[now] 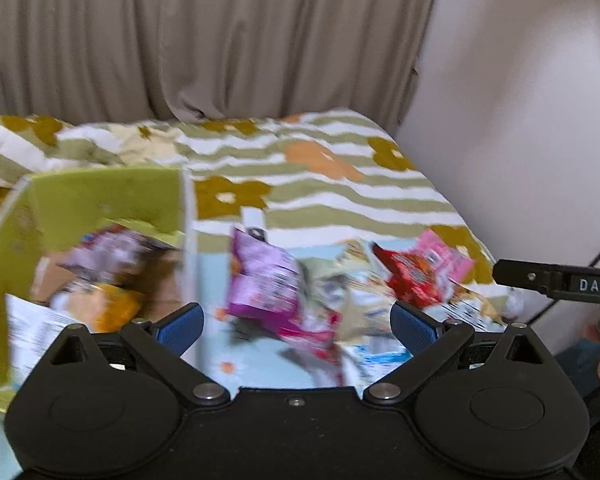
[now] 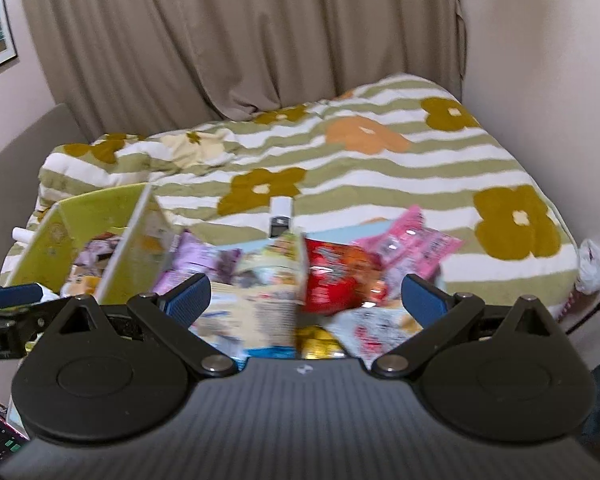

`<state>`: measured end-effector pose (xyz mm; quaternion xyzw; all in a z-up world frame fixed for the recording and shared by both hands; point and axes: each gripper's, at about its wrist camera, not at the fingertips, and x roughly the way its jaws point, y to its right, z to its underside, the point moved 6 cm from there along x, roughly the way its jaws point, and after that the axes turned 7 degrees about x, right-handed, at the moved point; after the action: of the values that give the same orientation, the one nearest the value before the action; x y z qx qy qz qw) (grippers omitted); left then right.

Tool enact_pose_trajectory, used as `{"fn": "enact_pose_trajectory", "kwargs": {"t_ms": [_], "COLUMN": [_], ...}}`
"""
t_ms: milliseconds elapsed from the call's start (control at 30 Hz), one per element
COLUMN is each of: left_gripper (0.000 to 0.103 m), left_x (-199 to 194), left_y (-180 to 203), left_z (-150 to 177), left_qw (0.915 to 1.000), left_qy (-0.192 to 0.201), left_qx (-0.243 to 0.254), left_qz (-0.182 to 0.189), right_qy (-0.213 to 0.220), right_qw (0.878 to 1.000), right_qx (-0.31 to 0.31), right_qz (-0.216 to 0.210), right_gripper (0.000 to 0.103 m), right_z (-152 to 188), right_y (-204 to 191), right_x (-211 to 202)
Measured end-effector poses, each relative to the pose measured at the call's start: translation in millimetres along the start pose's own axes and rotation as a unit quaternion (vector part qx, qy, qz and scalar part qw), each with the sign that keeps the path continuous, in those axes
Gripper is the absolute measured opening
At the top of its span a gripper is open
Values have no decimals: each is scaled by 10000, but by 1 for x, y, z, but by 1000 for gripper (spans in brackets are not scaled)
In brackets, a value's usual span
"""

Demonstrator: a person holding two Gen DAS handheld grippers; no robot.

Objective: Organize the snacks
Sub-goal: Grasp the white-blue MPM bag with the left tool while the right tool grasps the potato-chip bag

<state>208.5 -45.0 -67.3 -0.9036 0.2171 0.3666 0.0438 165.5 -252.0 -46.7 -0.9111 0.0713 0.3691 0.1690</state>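
A pile of snack packets lies on the bed: a purple packet (image 1: 260,280), a red packet (image 1: 416,276) and a pink packet (image 1: 448,256). A green box (image 1: 100,196) at the left holds several packets. My left gripper (image 1: 296,320) is open and empty, low over the purple packet, beside the box's right wall. My right gripper (image 2: 306,300) is open and empty over the pile, with the red packet (image 2: 332,276), the pink packet (image 2: 412,244) and the green box (image 2: 96,212) ahead of it.
The bed has a green-striped flowered blanket (image 2: 380,168). A beige curtain (image 2: 240,40) hangs behind it and a wall (image 1: 520,120) runs along the right. A small white and black item (image 2: 280,216) lies behind the pile. The views are blurred.
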Motion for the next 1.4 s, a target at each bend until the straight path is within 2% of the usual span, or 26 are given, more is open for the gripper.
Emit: {"fn": "enact_pose_trajectory", "kwargs": {"t_ms": [267, 533, 667, 800, 967, 1000, 1033, 1400], "left_gripper": [101, 98, 94, 84, 71, 67, 57, 51], "left_x": [61, 110, 121, 131, 133, 133, 132, 120], "left_y": [46, 73, 82, 86, 89, 90, 90, 96], "left_z": [15, 25, 30, 33, 36, 36, 37, 33], "left_qw": [9992, 9973, 9960, 9942, 9929, 9929, 9929, 9932], "left_qy": [-373, -724, -836, -963, -1081, -1086, -1094, -1018], "left_qx": [-81, 45, 183, 293, 342, 349, 338, 441], "left_qz": [86, -96, -243, -370, -353, -349, -310, -358], "right_qy": [-463, -846, -968, -1038, -1131, -1141, -1152, -1271], "right_qw": [9989, 9945, 9912, 9871, 9826, 9818, 9807, 9748], "right_qx": [-85, -546, -793, -1079, -1314, -1363, -1413, -1655], "right_qz": [-38, -272, -435, -574, -667, -677, -700, -788], "right_gripper": [103, 103, 103, 103, 103, 103, 103, 103], "right_z": [9, 16, 18, 21, 28, 29, 31, 42], "right_y": [64, 85, 86, 82, 81, 81, 80, 81], "right_x": [43, 83, 95, 105, 116, 117, 119, 131]}}
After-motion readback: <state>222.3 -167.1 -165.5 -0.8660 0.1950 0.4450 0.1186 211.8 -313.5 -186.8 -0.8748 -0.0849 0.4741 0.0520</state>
